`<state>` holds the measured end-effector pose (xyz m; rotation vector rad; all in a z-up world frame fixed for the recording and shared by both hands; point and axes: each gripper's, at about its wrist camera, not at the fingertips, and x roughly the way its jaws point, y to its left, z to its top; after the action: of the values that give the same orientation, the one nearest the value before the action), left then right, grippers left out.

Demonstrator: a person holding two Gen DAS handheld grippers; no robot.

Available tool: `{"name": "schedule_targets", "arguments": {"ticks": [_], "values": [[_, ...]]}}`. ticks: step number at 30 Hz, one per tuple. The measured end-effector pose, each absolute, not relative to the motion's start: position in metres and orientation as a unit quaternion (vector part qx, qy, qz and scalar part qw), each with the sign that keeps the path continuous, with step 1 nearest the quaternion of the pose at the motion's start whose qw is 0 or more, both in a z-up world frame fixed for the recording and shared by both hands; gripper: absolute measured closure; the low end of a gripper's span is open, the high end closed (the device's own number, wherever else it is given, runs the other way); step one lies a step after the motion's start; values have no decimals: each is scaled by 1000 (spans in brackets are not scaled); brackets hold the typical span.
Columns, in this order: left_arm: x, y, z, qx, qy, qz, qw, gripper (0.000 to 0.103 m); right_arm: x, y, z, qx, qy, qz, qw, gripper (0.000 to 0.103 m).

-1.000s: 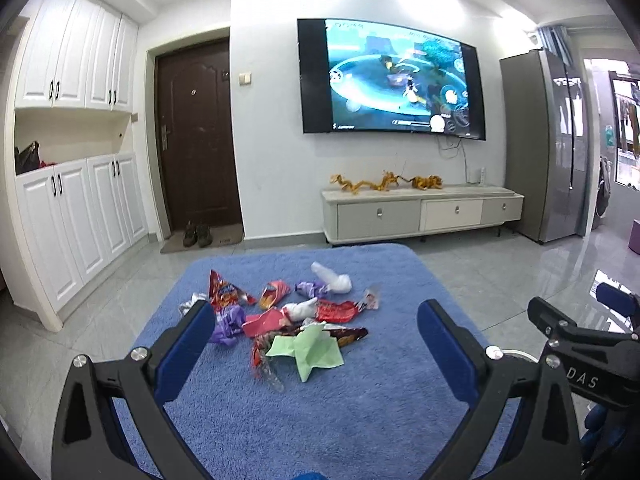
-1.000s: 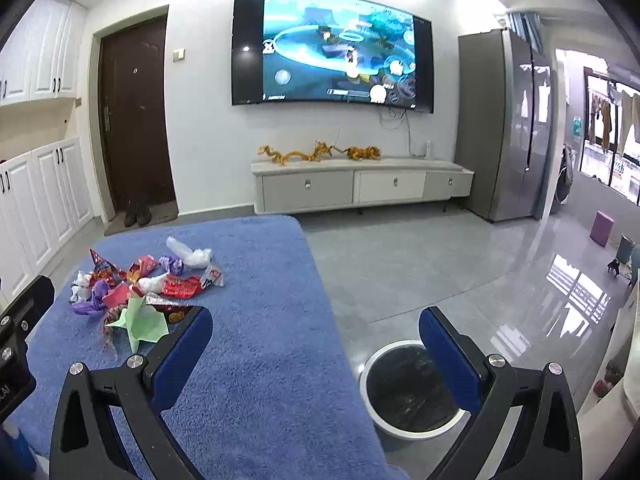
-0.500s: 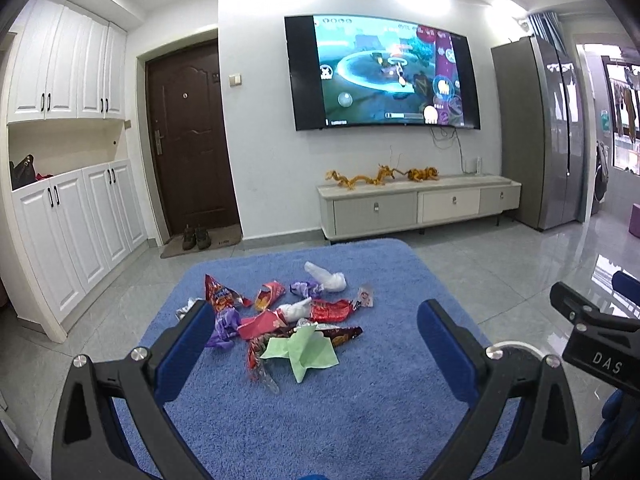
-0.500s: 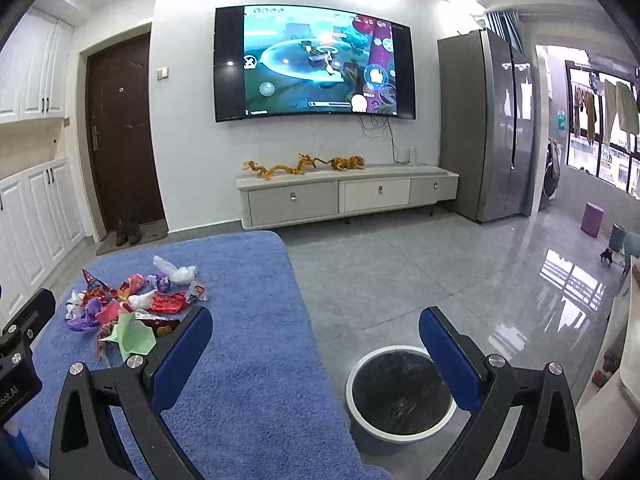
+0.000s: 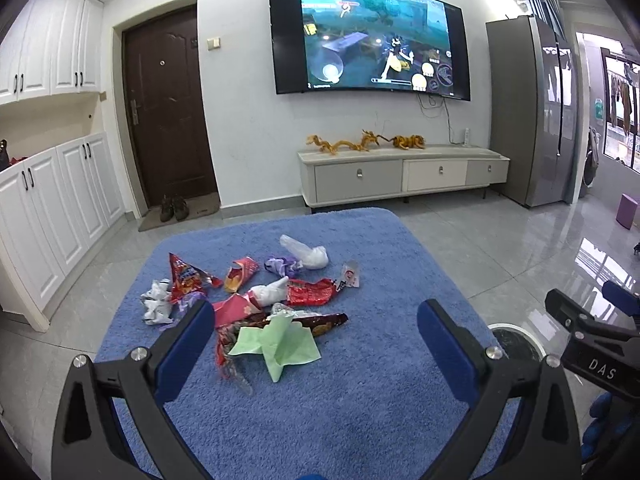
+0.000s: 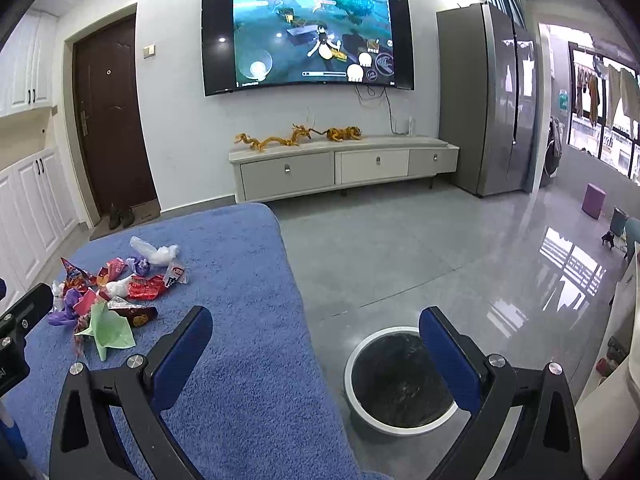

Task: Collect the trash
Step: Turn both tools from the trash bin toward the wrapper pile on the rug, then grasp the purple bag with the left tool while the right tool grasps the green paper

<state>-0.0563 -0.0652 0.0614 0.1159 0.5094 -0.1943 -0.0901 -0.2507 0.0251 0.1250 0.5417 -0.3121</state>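
Note:
A pile of trash lies on a blue towel-covered table (image 5: pixel 360 400): a green paper (image 5: pixel 280 342), red wrappers (image 5: pixel 310 292), a white plastic bag (image 5: pixel 308 254), crumpled foil (image 5: pixel 156 304). My left gripper (image 5: pixel 314 344) is open and empty, held just short of the pile. My right gripper (image 6: pixel 316 348) is open and empty over the table's right edge; the pile (image 6: pixel 112 296) lies to its left. A round white-rimmed trash bin (image 6: pixel 400 380) with a black liner stands on the floor below the right gripper.
A TV cabinet (image 5: pixel 400 176) stands at the far wall under a wall TV (image 5: pixel 368 36). A grey fridge (image 5: pixel 536 112) is at the right, white cupboards (image 5: pixel 52 208) at the left. The right gripper's body (image 5: pixel 592 344) shows at the left view's right edge.
Both grippers have shifted a little, and the pile now sits closer in the left wrist view. Both stay open and empty.

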Motion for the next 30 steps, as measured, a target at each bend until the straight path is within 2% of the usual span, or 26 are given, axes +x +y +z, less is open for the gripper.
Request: {"name": "schedule_targets", "arguments": {"ticks": [18, 28, 29, 30], "values": [[-18, -40, 35, 38, 291, -111, 949, 1, -58, -259, 21, 70, 266, -155, 949, 0], [16, 68, 16, 3, 326, -35, 945, 2, -17, -219, 7, 55, 331, -34, 941, 0], [20, 78, 13, -1, 330, -28, 944, 2, -11, -212, 4, 52, 338, -16, 940, 2], [23, 87, 10, -6, 334, -21, 942, 3, -3, -203, 1, 50, 348, 9, 936, 8]]}}
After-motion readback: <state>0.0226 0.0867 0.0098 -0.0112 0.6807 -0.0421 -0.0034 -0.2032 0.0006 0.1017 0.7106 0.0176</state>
